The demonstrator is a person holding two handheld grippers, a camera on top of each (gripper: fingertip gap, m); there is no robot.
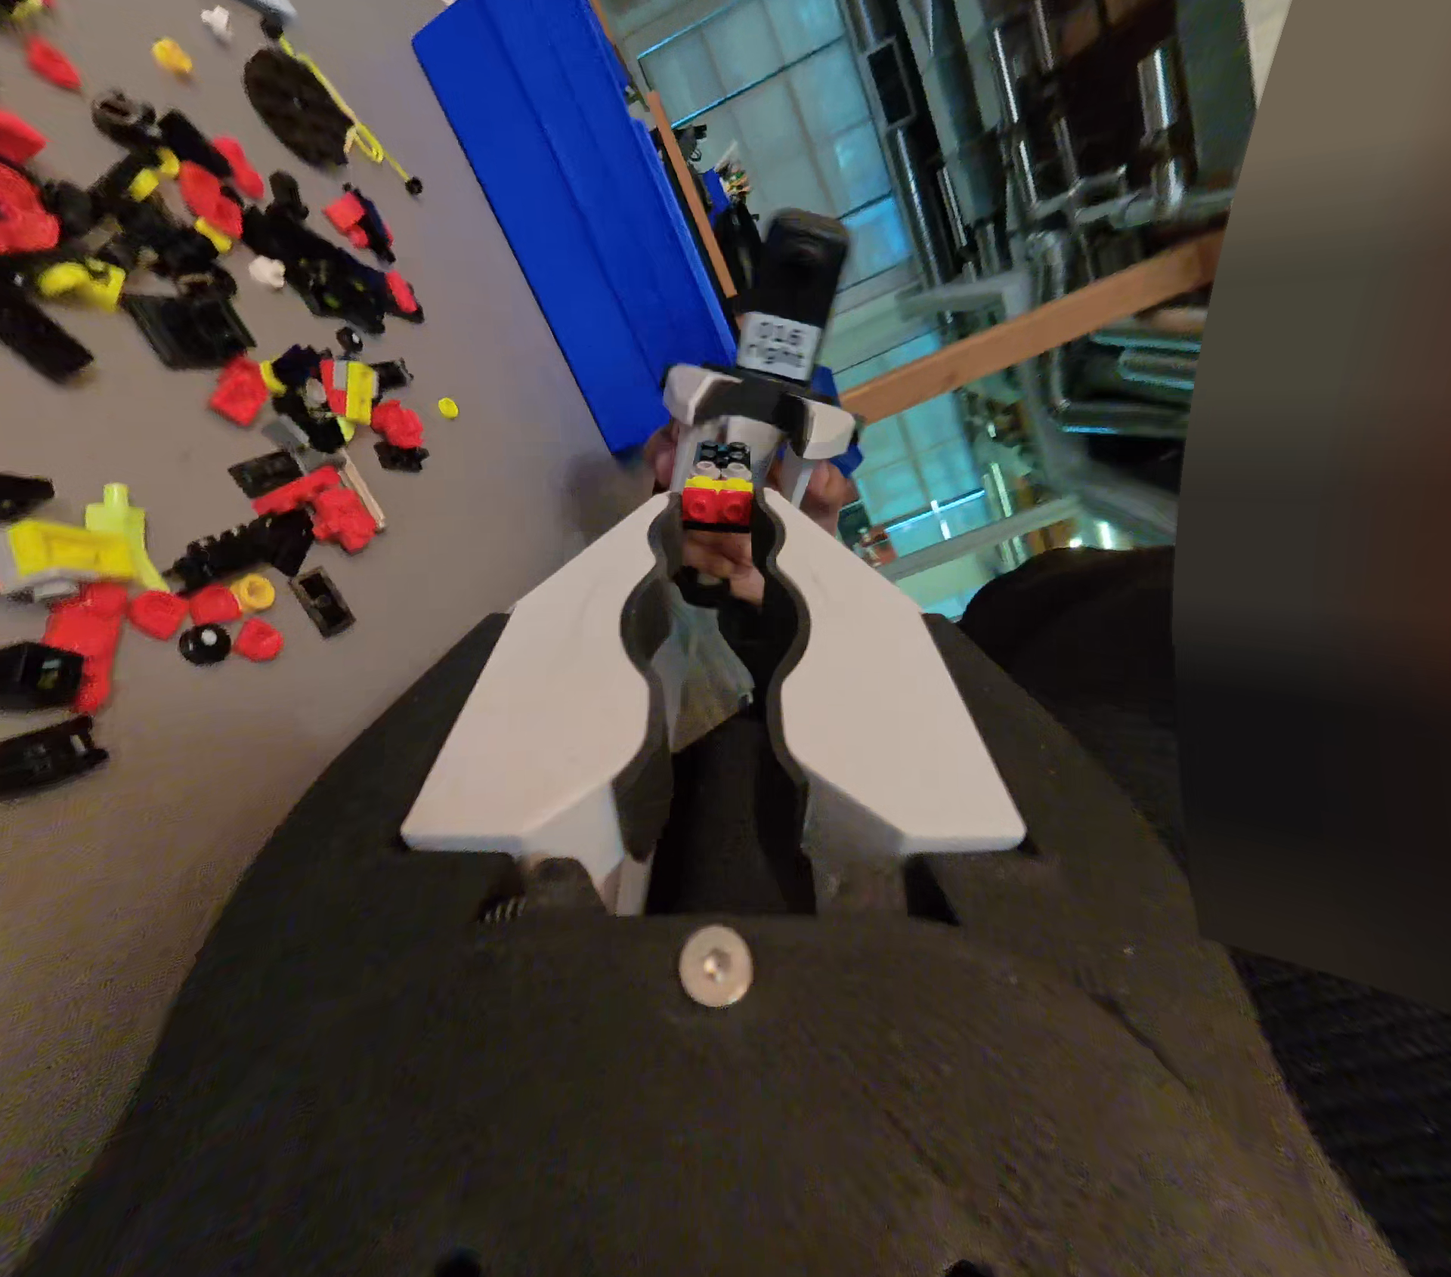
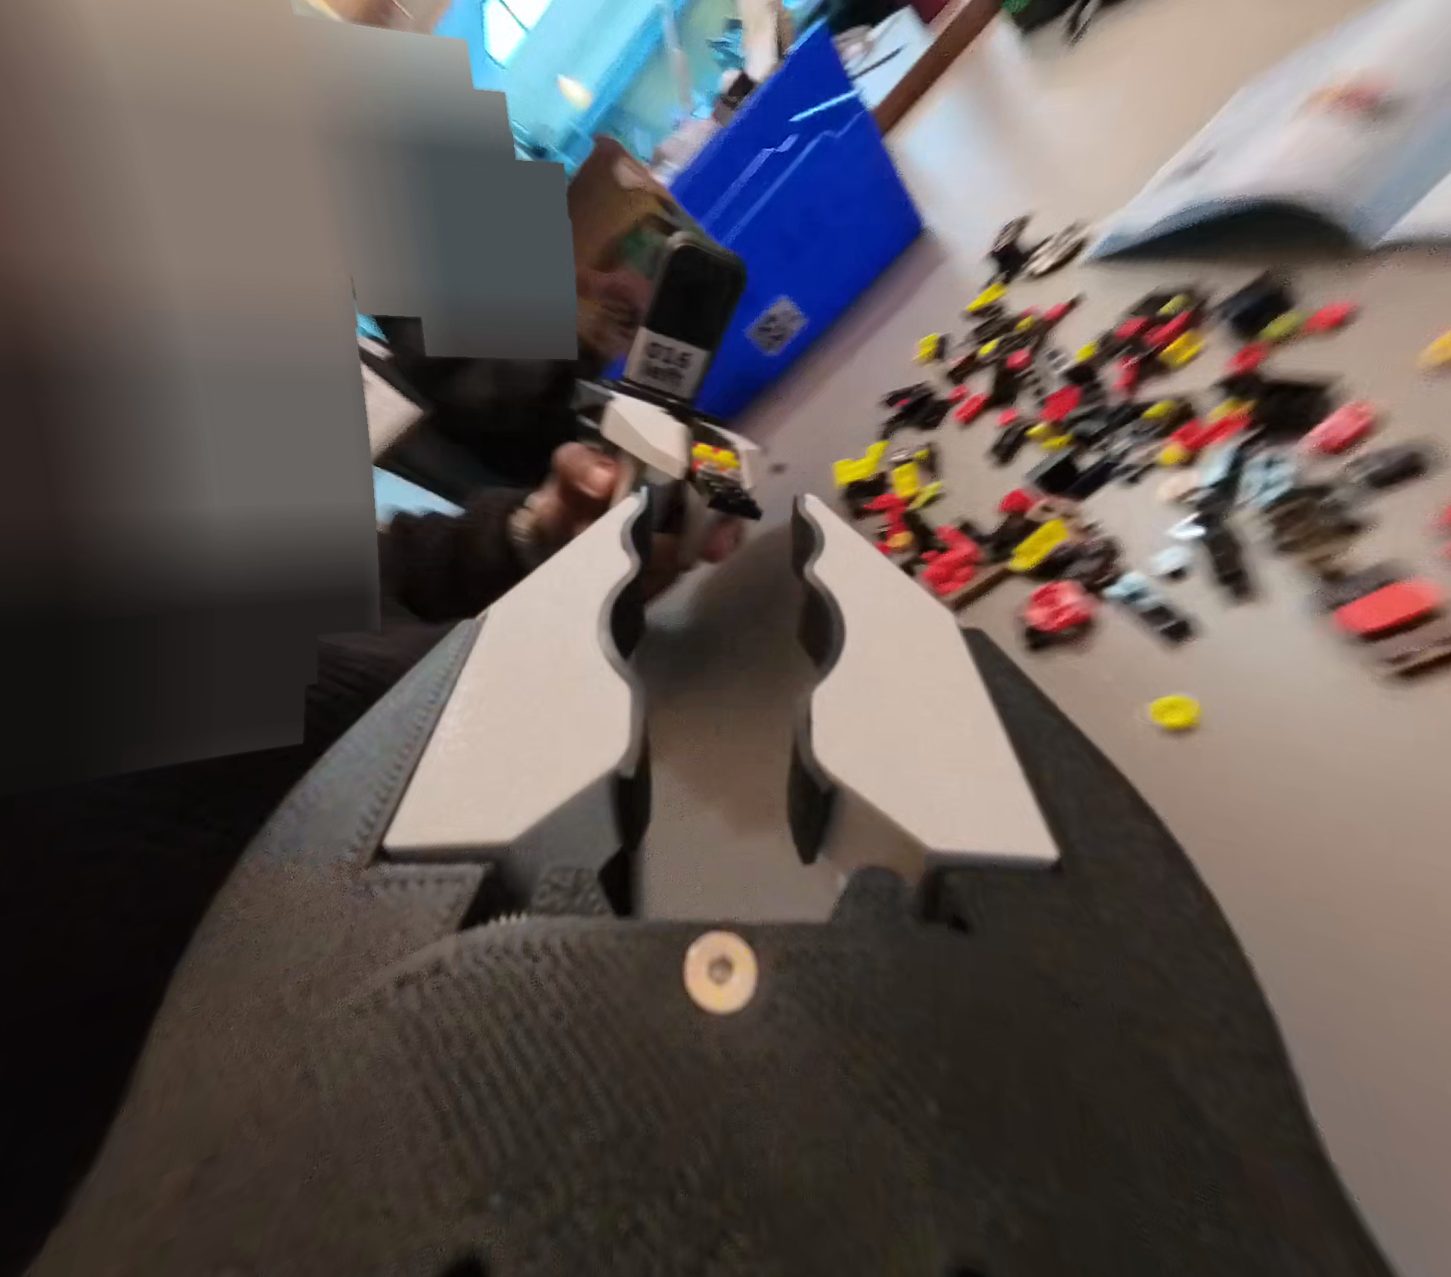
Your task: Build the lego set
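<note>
While most bricks lay loose on the counter, only a small stack was built, clamped at the left gripper jaws. Right gripper jaws stood released, empty. Most assembly remained.

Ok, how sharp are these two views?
Left wrist view: mostly sharp, small brick stack at the left gripper crisp, loose bricks slightly soft, wide-angle bending at edges. Right wrist view: motion-blurred, brick pile smeared, right gripper fairly clear.
</note>
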